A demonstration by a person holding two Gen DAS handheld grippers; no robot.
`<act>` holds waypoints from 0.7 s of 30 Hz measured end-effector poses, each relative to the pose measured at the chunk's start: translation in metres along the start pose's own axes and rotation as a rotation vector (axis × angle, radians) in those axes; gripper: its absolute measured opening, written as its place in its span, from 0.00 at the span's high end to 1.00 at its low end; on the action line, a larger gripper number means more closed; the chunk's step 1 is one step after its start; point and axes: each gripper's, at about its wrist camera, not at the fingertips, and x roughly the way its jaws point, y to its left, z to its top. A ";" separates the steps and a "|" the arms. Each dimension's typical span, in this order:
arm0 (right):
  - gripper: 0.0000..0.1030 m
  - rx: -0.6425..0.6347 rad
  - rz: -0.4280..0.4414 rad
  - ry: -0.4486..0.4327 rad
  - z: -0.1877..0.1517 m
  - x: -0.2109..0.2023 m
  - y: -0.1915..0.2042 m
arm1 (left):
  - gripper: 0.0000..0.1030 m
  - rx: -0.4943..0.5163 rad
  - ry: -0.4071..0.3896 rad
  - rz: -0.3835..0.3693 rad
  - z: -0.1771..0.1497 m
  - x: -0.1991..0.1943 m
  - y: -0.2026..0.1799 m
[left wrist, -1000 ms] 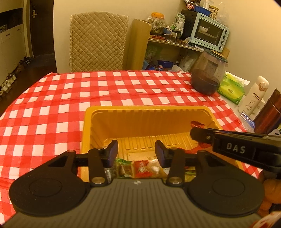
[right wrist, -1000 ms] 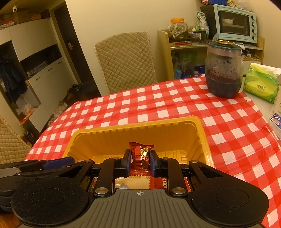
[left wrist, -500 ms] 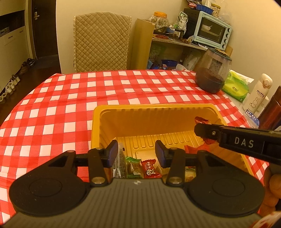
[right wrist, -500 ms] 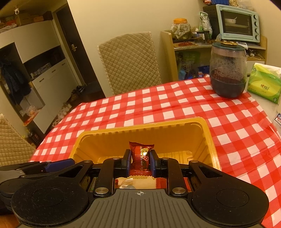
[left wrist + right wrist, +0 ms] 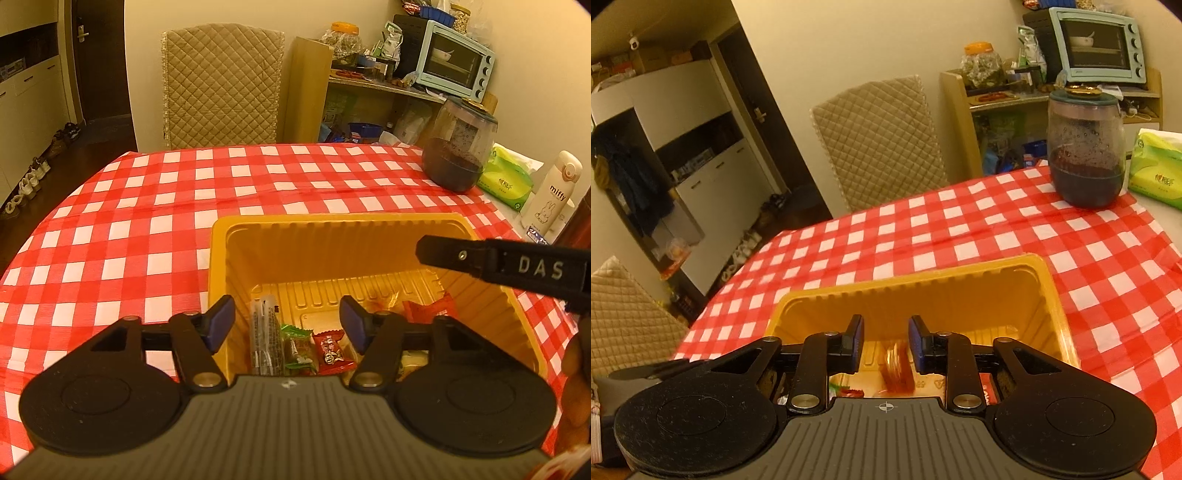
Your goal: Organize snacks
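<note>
A yellow plastic tray (image 5: pixel 332 221) stands on the red-checked tablecloth (image 5: pixel 147 221), with both grippers over its near end. On its floor lie a clear dark packet (image 5: pixel 264 339), a green candy (image 5: pixel 297 347), a red candy (image 5: pixel 332 350) and a red packet (image 5: pixel 430 308). My left gripper (image 5: pixel 286 317) is open and its jaws are opening wider, with nothing between the pads. My right gripper (image 5: pixel 886 338) hangs above the tray (image 5: pixel 923 280) with its jaws opening. A blurred red snack packet (image 5: pixel 897 369) sits free in the gap below them. One right gripper finger (image 5: pixel 480 262) crosses the left wrist view.
A dark jar (image 5: pixel 458 147), a green tissue pack (image 5: pixel 506 181) and a white bottle (image 5: pixel 552 199) stand at the table's far right. A quilted chair (image 5: pixel 221 85) is behind the table. A shelf with a toaster oven (image 5: pixel 454 61) stands by the wall.
The right jaws have parted and let go of the red snack packet, which drops toward the tray floor. The left jaws have spread wider. Neither hand has shifted.
</note>
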 end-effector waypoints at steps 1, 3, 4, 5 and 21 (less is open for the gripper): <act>0.65 0.003 -0.006 -0.003 0.000 -0.001 -0.001 | 0.37 0.000 -0.002 0.002 0.000 0.000 0.000; 0.50 0.011 -0.021 -0.005 0.001 -0.001 -0.004 | 0.33 0.001 -0.002 0.004 0.000 0.000 0.000; 0.49 0.015 -0.031 -0.006 0.001 -0.002 -0.006 | 0.32 0.003 -0.004 0.008 0.000 0.000 0.000; 0.48 0.017 -0.038 -0.005 0.001 -0.002 -0.007 | 0.30 0.006 -0.005 0.010 -0.001 0.000 -0.001; 0.21 -0.068 -0.128 0.002 -0.006 -0.010 -0.011 | 0.03 0.077 -0.033 0.068 -0.008 -0.007 -0.007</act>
